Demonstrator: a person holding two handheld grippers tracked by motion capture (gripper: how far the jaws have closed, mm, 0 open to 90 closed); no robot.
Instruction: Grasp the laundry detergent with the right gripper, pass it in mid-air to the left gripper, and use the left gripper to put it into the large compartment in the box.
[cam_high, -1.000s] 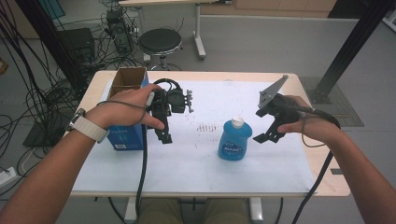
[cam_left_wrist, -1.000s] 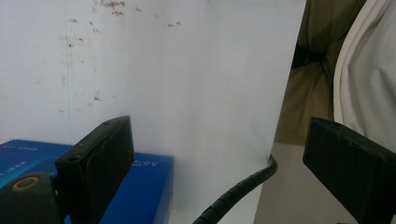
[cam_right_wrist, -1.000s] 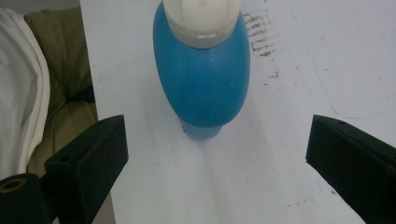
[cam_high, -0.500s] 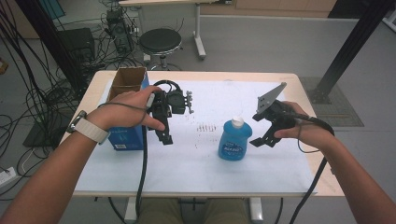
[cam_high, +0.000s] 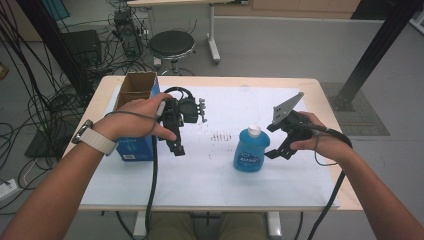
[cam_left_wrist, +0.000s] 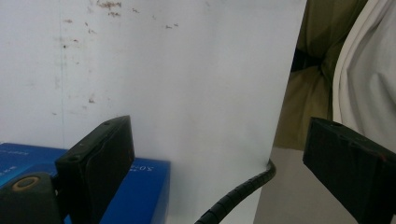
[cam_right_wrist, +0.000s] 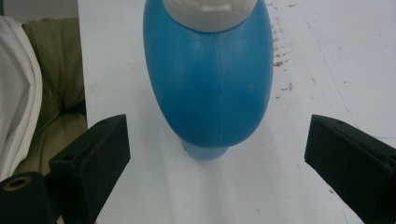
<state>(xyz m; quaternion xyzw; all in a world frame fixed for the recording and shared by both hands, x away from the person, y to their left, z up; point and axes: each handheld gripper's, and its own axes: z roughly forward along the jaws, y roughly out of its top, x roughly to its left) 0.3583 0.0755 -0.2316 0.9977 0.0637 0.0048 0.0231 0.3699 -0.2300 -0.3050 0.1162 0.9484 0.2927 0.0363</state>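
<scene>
Blue smooth oval plastic bottle (cam_right_wrist: 208, 79) with grey cap, right gripper (cam_right_wrist: 215, 154) spread before it, left gripper (cam_left_wrist: 215, 163) spread, matte black jaws

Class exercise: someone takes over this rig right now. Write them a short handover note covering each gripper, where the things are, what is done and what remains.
Right gripper: open, jaws either side of the blue plastic bottle with a white cap, not touching it.
Left gripper: open, holding nothing, beside the blue cardboard box with an open top.
The bottle stands upright on the white sheet covering the table; the box stands at the sheet's left edge.
Done: right gripper lined up on the bottle.
Left: probably close on the bottle and lift it; the box looks a likely destination, but that is a guess.
</scene>
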